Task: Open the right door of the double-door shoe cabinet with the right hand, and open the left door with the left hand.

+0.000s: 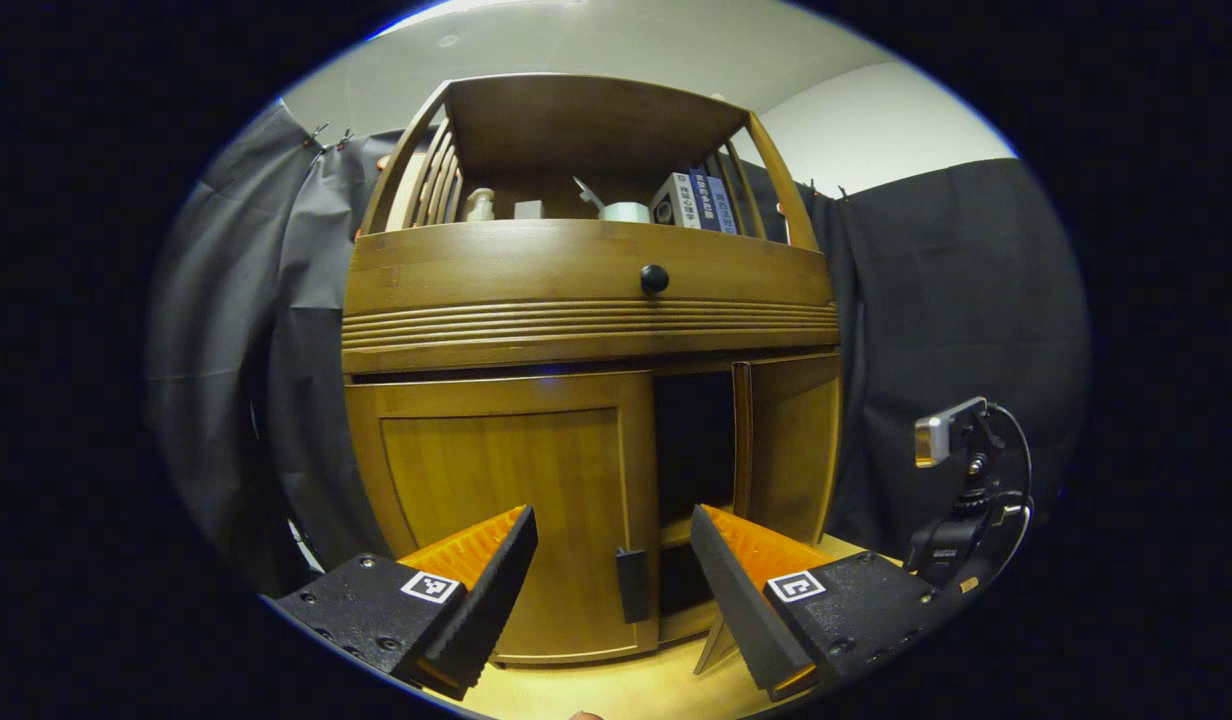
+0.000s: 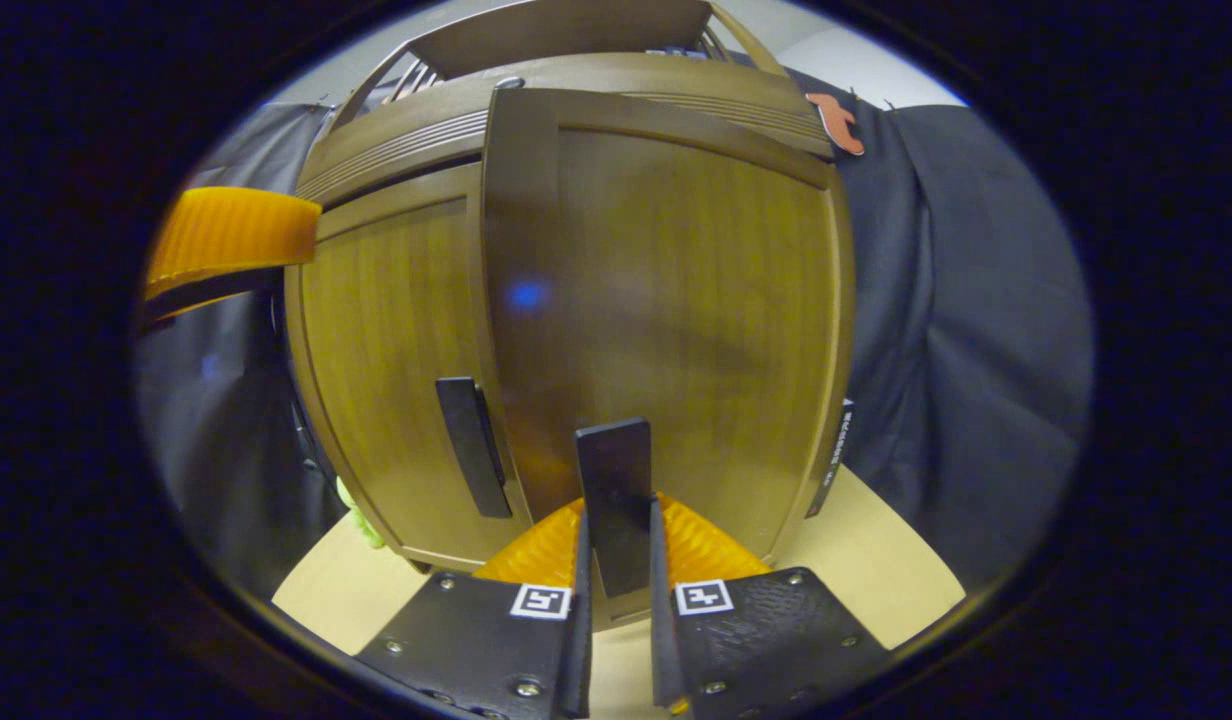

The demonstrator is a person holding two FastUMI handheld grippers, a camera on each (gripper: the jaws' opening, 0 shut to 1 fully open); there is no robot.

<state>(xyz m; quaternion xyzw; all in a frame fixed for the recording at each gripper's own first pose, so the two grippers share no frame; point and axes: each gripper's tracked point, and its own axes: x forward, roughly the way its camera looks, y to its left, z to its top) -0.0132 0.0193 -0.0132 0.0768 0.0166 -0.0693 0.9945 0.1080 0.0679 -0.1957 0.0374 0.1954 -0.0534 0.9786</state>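
While ajar, R door [image 2: 666,300] edge free

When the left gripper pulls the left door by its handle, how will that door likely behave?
The left door is a framed wooden panel, so probably stiff, swinging on side hinges like the open right door. Its handle is a slim smooth bar; the open left gripper might slip.

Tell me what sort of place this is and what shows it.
Most likely a staged recording booth, not a lived-in home: dark cloth drapes hang behind a brown wooden double-door shoe cabinet, which stands on a pale wooden board, and a small camera on a black stand sits beside it.
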